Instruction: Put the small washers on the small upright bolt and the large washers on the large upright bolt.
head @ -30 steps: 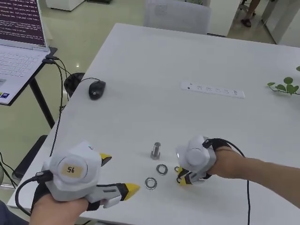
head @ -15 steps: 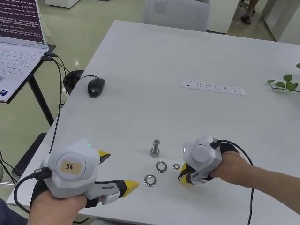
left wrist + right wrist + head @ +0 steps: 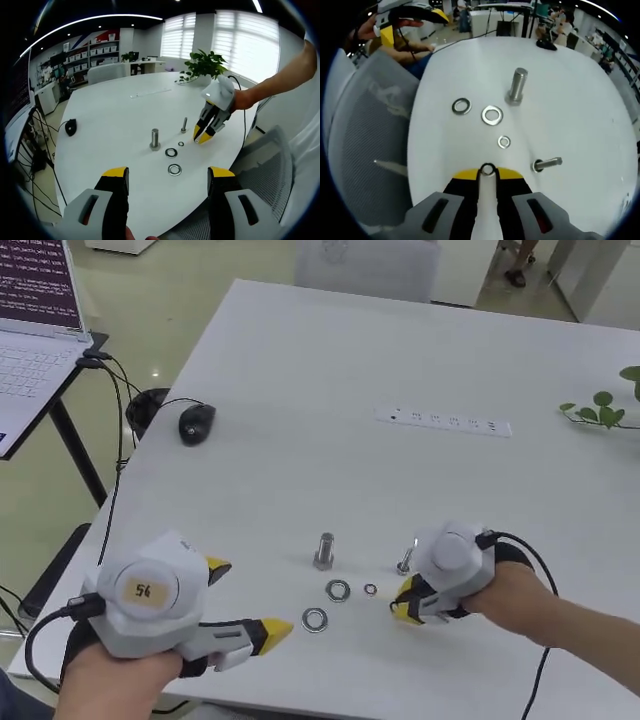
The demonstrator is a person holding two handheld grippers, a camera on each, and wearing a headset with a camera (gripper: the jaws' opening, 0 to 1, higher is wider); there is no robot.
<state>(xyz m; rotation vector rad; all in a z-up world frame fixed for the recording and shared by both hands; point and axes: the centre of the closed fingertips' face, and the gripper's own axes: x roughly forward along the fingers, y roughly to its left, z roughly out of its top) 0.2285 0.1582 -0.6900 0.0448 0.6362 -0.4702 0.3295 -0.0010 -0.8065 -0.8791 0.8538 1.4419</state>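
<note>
Right gripper [image 3: 405, 608] is pinched shut on a small washer [image 3: 488, 168], lower centre, probably ready for the small bolt [image 3: 547, 163] just beside it. Left gripper [image 3: 248, 597] waits lower left, jaws apart.

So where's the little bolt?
In the head view, the little bolt stands right of the big bolt, just beside the right gripper, which pinches a small washer.

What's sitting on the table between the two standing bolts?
Nothing: in the head view the table is bare between the large bolt and the small bolt. The washers lie nearer the person.
</note>
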